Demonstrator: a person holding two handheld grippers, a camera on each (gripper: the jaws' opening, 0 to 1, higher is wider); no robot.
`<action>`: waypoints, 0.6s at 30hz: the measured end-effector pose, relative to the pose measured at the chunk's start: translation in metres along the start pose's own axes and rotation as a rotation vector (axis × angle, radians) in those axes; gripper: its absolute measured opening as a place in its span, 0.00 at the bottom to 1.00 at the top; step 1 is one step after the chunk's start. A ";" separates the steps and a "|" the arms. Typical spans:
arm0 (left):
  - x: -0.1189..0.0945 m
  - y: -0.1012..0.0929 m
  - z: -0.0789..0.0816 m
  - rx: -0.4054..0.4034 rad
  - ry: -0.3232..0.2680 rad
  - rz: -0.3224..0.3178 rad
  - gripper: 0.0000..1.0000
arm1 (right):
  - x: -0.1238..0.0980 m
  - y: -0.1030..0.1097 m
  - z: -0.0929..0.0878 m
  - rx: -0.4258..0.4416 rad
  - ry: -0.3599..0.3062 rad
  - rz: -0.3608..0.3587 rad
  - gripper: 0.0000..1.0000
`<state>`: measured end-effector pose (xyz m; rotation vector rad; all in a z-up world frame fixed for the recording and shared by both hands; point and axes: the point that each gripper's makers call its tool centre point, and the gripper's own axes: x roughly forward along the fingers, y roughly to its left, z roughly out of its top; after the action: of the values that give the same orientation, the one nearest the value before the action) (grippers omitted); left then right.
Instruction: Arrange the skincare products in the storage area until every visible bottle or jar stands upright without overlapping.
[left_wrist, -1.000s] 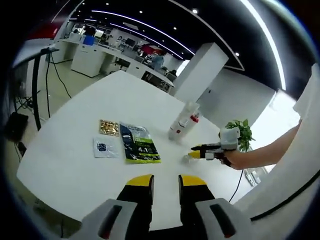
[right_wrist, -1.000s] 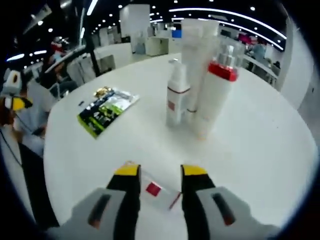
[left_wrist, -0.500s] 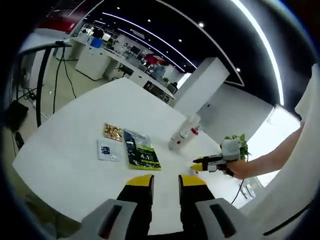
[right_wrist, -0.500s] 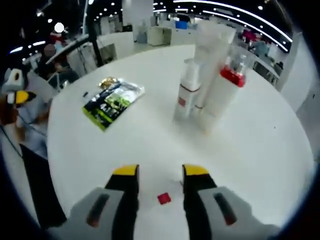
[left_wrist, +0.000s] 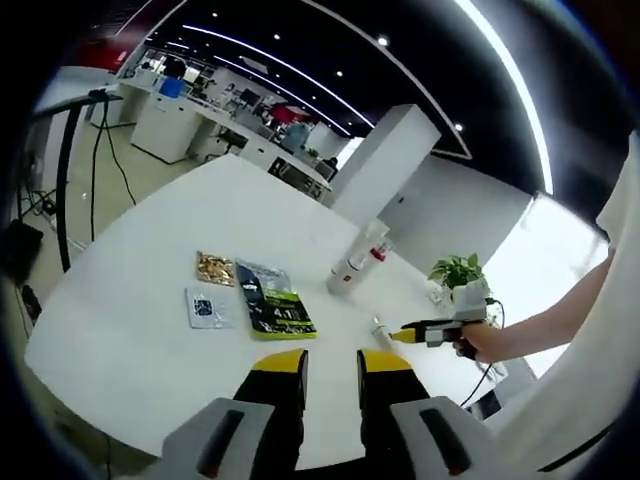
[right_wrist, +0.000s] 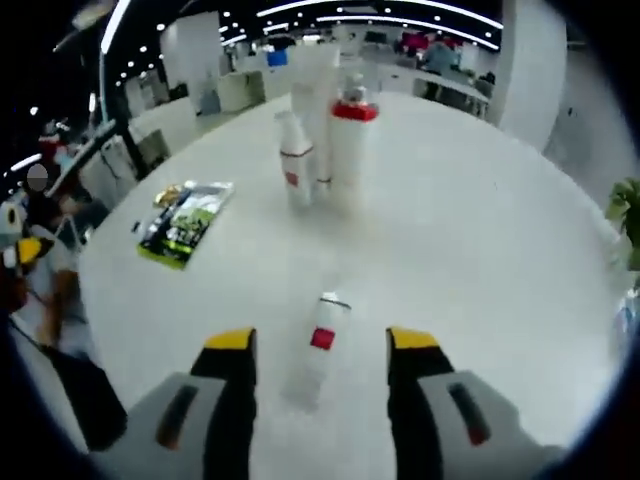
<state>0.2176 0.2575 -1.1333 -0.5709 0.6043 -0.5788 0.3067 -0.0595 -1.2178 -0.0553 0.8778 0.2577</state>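
Bright ceiling strips, fisheye warp, slight blur

Office, white table, perhaps desks

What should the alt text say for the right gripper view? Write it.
A small clear bottle with a red label lies on its side on the white table between the open right gripper jaws. Three white bottles stand upright beyond; a green packet lies left.
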 end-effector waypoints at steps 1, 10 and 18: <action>0.000 0.000 -0.001 0.002 0.003 -0.002 0.20 | -0.001 0.000 -0.005 0.021 0.003 -0.007 0.53; -0.004 0.001 -0.009 0.035 0.050 -0.027 0.20 | -0.004 0.011 -0.021 0.099 -0.013 -0.009 0.55; -0.010 0.008 -0.007 0.071 0.072 -0.025 0.20 | 0.011 0.020 -0.018 0.126 -0.018 -0.006 0.56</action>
<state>0.2090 0.2677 -1.1396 -0.4925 0.6428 -0.6438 0.2946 -0.0404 -1.2364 0.0612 0.8741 0.1967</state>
